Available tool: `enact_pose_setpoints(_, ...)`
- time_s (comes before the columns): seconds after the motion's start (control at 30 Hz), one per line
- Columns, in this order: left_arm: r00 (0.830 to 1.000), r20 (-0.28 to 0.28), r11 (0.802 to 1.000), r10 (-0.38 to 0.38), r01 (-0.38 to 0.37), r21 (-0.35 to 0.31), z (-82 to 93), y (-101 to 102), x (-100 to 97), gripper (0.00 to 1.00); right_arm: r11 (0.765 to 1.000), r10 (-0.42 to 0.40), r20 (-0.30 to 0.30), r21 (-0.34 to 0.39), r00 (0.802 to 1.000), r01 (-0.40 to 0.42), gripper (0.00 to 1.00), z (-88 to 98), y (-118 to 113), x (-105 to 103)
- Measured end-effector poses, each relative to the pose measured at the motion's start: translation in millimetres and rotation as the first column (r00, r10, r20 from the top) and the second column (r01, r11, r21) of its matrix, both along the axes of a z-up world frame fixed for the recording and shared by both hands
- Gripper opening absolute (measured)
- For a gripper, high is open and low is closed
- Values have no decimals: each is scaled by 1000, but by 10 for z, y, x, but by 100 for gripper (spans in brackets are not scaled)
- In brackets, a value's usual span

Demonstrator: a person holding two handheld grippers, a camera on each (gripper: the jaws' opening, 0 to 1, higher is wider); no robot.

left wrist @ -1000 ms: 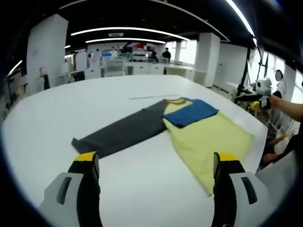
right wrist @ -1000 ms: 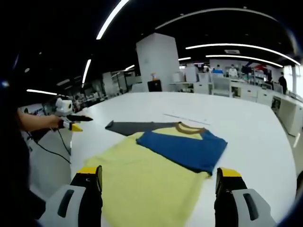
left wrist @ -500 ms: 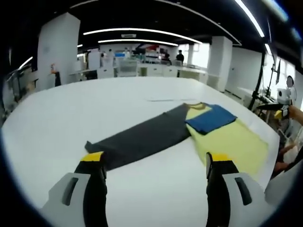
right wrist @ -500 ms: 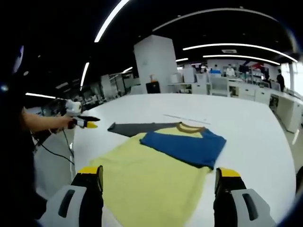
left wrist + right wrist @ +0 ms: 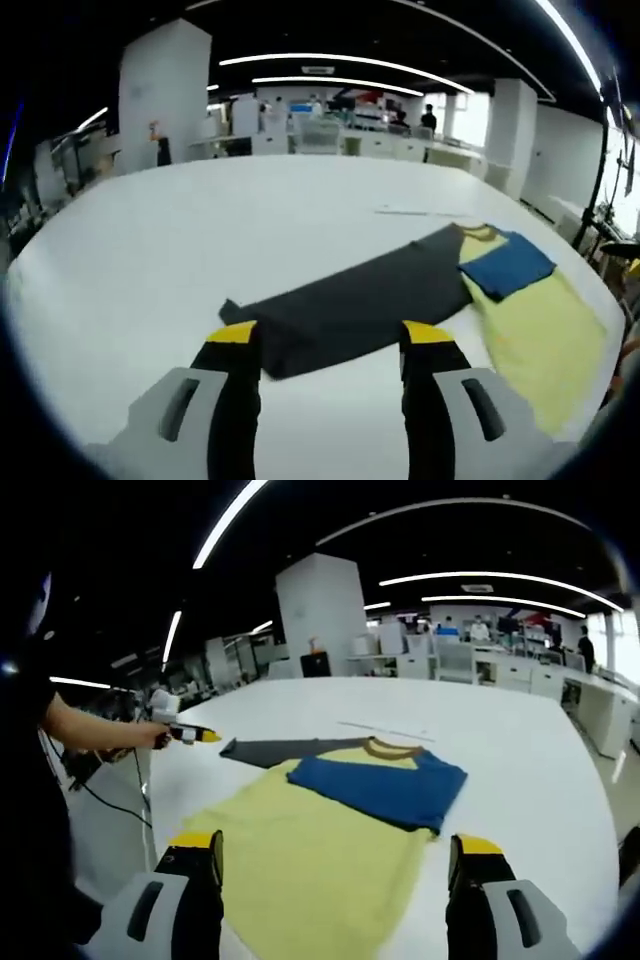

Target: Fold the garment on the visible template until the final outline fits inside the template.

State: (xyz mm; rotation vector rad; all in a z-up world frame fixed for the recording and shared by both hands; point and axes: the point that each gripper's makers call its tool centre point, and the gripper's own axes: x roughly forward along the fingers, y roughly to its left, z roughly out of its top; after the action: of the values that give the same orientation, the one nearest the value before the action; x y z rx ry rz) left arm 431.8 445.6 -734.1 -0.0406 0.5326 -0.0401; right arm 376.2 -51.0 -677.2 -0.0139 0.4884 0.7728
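Both grippers – left (image 5: 328, 345), right (image 5: 332, 852) – spread wide, holding nothing; garment (image 5: 330, 815) flat near table (image 5: 150, 240) edge, apparently half-folded.

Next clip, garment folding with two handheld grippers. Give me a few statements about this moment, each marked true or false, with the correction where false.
1. The blue sleeve is folded over the yellow body of the shirt. True.
2. The dark grey sleeve is folded in as well. False: it lies stretched out flat on the white table.
3. The left gripper has its jaws open near the grey sleeve's end. True.
4. The right gripper is shut on the shirt's hem. False: its jaws stand open, holding nothing.
5. The shirt's collar is red. False: it is brownish.
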Motion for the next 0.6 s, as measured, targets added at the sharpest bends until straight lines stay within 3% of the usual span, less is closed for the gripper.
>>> enact_pose_setpoints(0.07, 1000, -11, 1000, 13, -13, 7, -32, 34, 7, 45, 1000, -3, 1, -4, 1000, 3, 91, 6, 3, -7)
enact_pose_setpoints(0.17, 996, -11, 996, 88, -88, 0, -50, 122, 14, 35, 1000, -14, -2, -10, 1000, 14, 90, 12, -15, -8)
enact_pose_setpoints(0.27, 990, -18, 990, 142, -142, -8, -98, 209, 26, 33, 999, -26, 1, -22, 1000, 26, 87, 10, -44, 4)
enact_pose_setpoints(0.33, 988, -48, 989, 148, -148, 16, -167, 243, 21, 30, 999, -34, -2, -23, 999, 34, 87, 12, -55, 8)
enact_pose_setpoints(0.6, 987, -74, 990, 141, -138, 43, -294, 233, 125, 27, 998, -47, -16, -33, 999, 47, 85, -25, -66, 9)
